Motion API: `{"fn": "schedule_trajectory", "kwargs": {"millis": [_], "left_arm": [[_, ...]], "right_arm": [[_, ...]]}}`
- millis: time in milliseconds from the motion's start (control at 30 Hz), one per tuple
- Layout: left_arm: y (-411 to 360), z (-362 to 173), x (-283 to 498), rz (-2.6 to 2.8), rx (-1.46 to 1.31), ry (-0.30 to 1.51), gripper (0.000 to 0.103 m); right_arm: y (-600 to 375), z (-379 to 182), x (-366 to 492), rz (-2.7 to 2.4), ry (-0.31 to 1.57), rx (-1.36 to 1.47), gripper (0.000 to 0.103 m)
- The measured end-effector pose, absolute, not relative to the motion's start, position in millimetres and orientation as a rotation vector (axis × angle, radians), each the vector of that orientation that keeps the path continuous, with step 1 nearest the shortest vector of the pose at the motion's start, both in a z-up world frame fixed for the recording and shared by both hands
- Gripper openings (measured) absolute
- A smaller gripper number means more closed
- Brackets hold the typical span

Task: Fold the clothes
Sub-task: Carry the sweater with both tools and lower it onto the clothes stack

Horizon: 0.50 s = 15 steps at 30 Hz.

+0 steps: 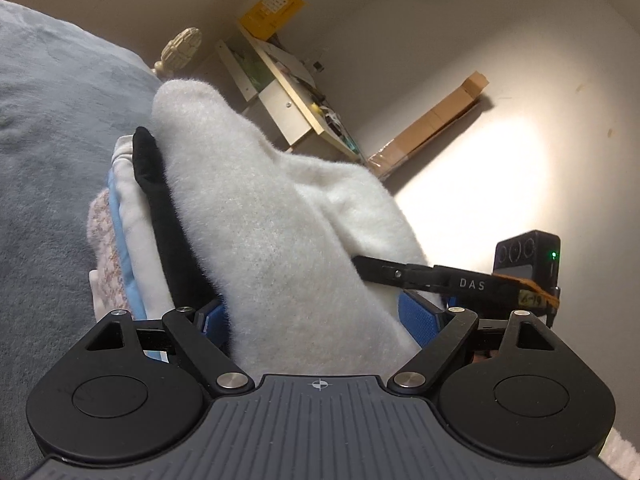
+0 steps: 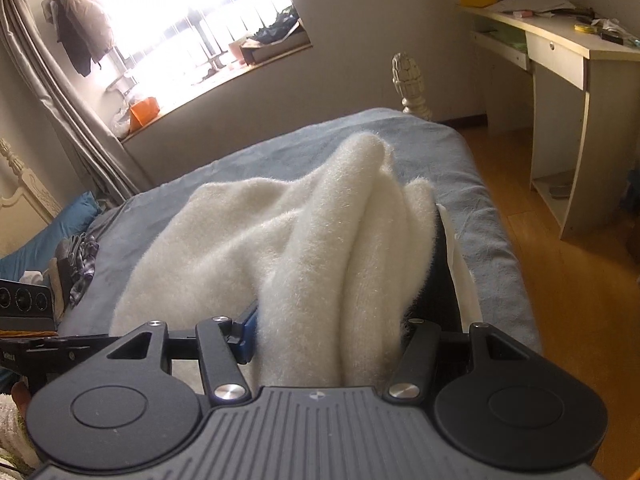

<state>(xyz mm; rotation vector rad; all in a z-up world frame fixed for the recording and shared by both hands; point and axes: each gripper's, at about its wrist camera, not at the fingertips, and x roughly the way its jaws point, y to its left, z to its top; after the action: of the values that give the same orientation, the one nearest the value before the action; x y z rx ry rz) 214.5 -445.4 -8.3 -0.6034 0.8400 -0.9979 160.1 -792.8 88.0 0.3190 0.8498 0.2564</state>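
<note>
A fluffy white garment (image 1: 256, 216) is bunched into a thick roll and is gripped at once by both grippers above the bed (image 1: 44, 128).

Left gripper (image 1: 320, 316): its jaws are set wide, with the roll filling the whole gap; the blue pads (image 1: 420, 316) are pressed into the pile on either side, so the fingers are read as clamped on the garment.

Right gripper (image 2: 324, 332): the same garment is seen wedged between its jaws; one blue pad (image 2: 247, 334) lies against the fabric, while the opposite pad is hidden by the pile. The fingers are read as closed on the garment. From the grip, the garment runs forward as several thick ridges and spreads toward the far side of the bed.

In the left wrist view, a small stack of folded clothes (image 1: 116, 240) is seen on the bed, directly beside the held garment; a black piece (image 1: 156, 200), a cream layer, a light blue layer and a pink patterned layer are distinguished. Whether the white garment rests on the stack cannot be told.

Beyond the bed foot, a carved bedpost finial (image 2: 408, 80) and a pale desk (image 2: 560, 52) are noted. A window (image 2: 192, 20) is placed on the wall past the bed.
</note>
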Motion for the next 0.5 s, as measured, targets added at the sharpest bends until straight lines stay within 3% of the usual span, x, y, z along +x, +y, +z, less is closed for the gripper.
{"fn": "schedule_trajectory", "kwargs": {"millis": [167, 333, 500], "left_arm": [[-437, -23, 234, -1.037, -0.676, 0.902, 0.087], [-420, -24, 264, -1.045, -0.781, 0.95, 0.087], [-422, -22, 282, -1.026, -0.759, 0.976, 0.087]], "right_arm": [[-799, 73, 175, 0.194, 0.918, 0.35, 0.083], [-807, 81, 159, 0.114, 0.857, 0.364, 0.085], [-829, 108, 101, -0.069, 0.619, 0.472, 0.087]]}}
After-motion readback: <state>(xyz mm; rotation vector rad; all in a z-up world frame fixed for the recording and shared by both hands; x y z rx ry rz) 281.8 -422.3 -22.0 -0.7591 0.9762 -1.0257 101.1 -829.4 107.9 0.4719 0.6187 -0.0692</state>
